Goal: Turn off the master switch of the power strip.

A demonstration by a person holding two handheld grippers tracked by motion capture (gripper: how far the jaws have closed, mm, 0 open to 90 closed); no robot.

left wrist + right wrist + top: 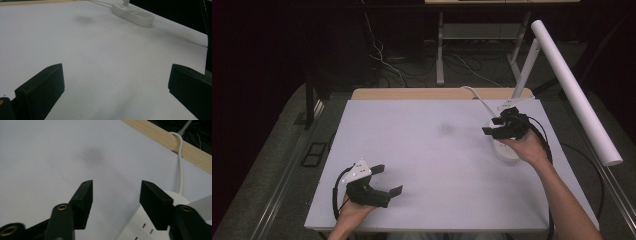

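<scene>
I am holding the left claw [389, 180] low over the desk [427, 150] near its near-left corner, jaws spread wide with nothing between them, the grey three-cornered plate on top and its cable looping back beside my left hand [354, 210]. In the left gripper view the two black jaws are standing far apart over bare white surface. My right hand [527, 147] is keeping the right claw [492, 129] toward the desk's right edge, directly above the lamp base [507, 150], jaws moderately parted and empty; I cannot tell whether it is touching the base. The white lamp tube [577, 92] is slanting over the right edge, and a faint dark smudge [445, 129] is sitting near the desk's middle. The white cord [180, 165] is running over the far wooden edge.
</scene>
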